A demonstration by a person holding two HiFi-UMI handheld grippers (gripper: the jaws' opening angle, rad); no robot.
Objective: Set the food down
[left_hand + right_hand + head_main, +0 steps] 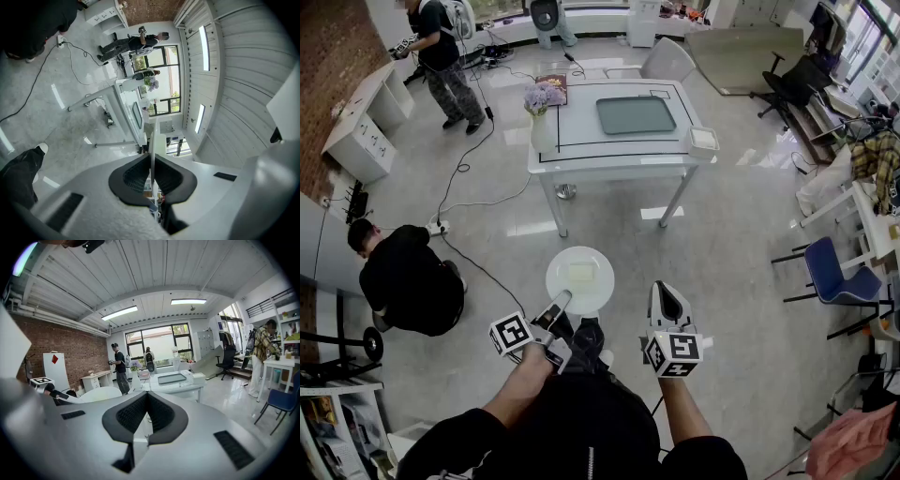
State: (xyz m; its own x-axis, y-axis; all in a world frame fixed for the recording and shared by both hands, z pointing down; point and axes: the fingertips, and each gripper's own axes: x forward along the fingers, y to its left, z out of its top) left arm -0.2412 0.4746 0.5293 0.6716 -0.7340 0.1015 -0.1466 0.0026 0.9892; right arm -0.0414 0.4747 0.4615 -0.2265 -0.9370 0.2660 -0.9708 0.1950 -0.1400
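Note:
A round white plate (562, 269) with a pale yellow slab of food (581, 274) on it hangs above the floor in front of me. My left gripper (560, 300) is shut on the plate's near rim. In the left gripper view the plate (152, 140) shows edge-on as a thin white line pinched between the dark pads. My right gripper (666, 292) is held just right of the plate, apart from it, shut and empty. From the right gripper view (147, 401) the plate (96, 393) shows at the left.
A white table (609, 155) stands ahead with a grey tray (636, 114), a white box (704, 139), a flower vase (542, 103) and a book (551, 87). A person in black (408, 277) crouches at the left. Cables (473, 262) cross the floor. A blue chair (839, 279) stands right.

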